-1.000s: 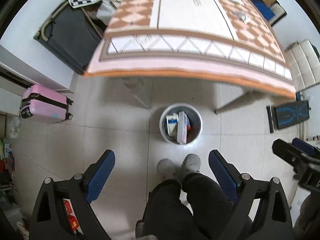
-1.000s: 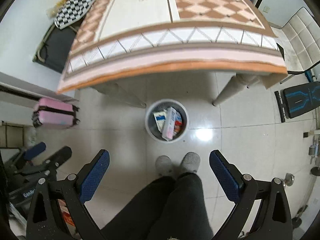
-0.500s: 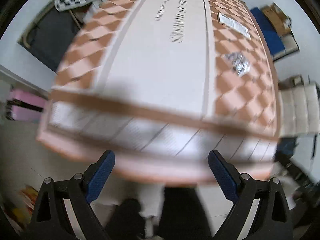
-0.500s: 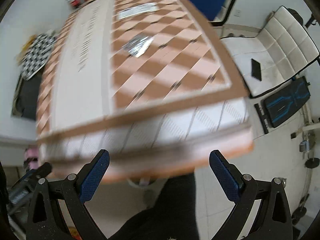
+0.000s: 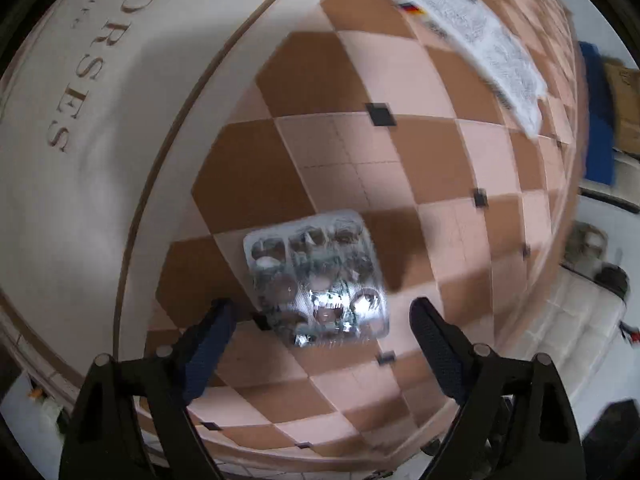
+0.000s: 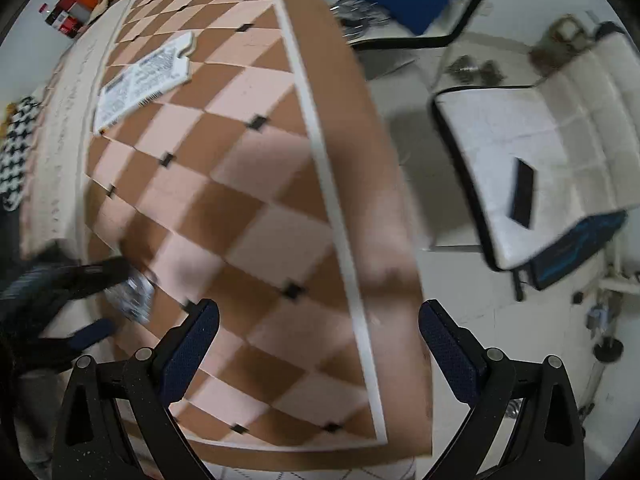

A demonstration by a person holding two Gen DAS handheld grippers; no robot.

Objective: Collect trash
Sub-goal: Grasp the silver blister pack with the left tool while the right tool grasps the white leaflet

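The left gripper (image 5: 320, 344) hangs low over the bench (image 5: 280, 184), jaws spread wide and holding nothing. An empty blister pack (image 5: 318, 280) lies flat on the checked cloth, just ahead of the gap between the two fingers and roughly centred on it. That alignment suggests the approach to a pick-up, with the opening kept wider than the pack so the fingers can pass either side. No contact is visible.

The right gripper (image 6: 320, 344) is also wide open and empty, held over the bench edge well clear of the pack, probably to stay out of the way. A printed leaflet (image 5: 476, 36) lies further along the bench, untouched. Both views are motion-blurred.
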